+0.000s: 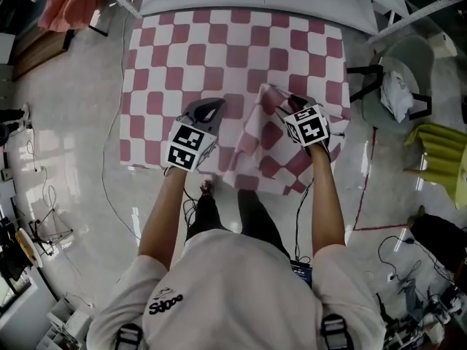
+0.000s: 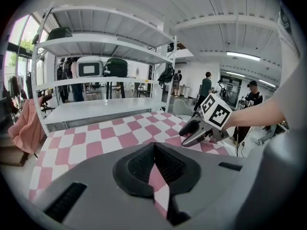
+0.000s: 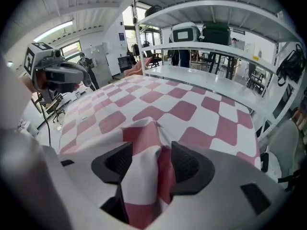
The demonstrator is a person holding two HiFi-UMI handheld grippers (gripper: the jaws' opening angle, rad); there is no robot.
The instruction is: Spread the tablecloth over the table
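Observation:
A pink-and-white checked tablecloth (image 1: 233, 49) lies over the table, flat at the far side and left. At the near right it is rucked up into a raised fold (image 1: 266, 137). My left gripper (image 1: 211, 109) is low over the near middle of the cloth, shut on a thin pinch of tablecloth (image 2: 158, 183) between its pads (image 2: 139, 164). My right gripper (image 1: 293, 102) is at the top of the raised fold. Its jaws stand wide, with a loose bunch of tablecloth (image 3: 144, 176) lying between the pads (image 3: 187, 164). The table itself is hidden under the cloth.
A white shelf rack (image 2: 105, 47) stands just beyond the table's far edge. A chair with a white bag (image 1: 398, 86) and a yellow-green object (image 1: 441, 152) are on the right. Pink fabric (image 1: 69, 2) hangs at the far left. Cables lie on the floor (image 1: 44, 195).

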